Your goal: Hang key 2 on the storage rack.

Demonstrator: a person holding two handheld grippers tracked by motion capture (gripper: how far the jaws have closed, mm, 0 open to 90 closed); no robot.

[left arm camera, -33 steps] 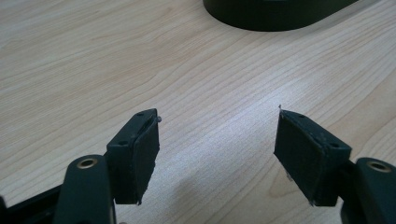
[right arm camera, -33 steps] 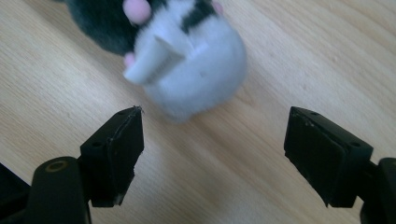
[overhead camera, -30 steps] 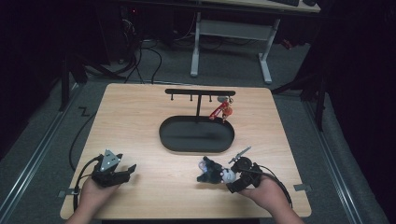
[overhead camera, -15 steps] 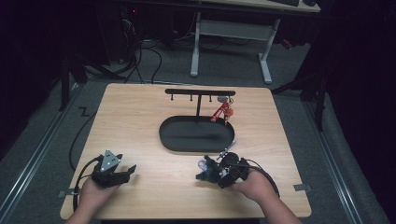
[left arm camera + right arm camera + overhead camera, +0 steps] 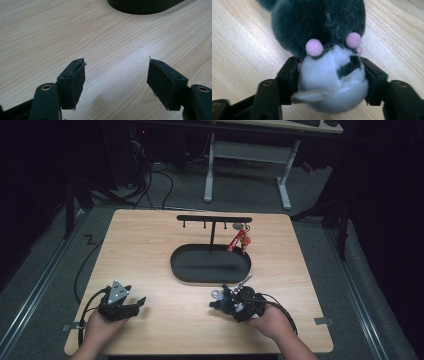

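Observation:
A small grey and white plush toy [image 5: 329, 75] with pink dots lies on the wooden table [image 5: 150, 250] near its front right. My right gripper [image 5: 223, 303] is shut on it, and in the right gripper view both black pads press the sides of its white part. A thin metal chain [image 5: 245, 282] sticks up beside that gripper. At the front left, my left gripper [image 5: 137, 304] rests low over the table. Its jaws stand wide apart in the left gripper view, with bare wood between the pads [image 5: 72, 82].
A black oval tray [image 5: 175, 265] sits mid-table, and its edge shows at the top of the left gripper view [image 5: 145, 5]. Behind it stands a black T-shaped hook rack [image 5: 214, 219] with a red keychain [image 5: 239, 240] hanging at its right end. A desk frame stands beyond the table.
My right gripper has slid left over the plush toy, and its jaws now hold the toy's sides. The left gripper has stayed still.

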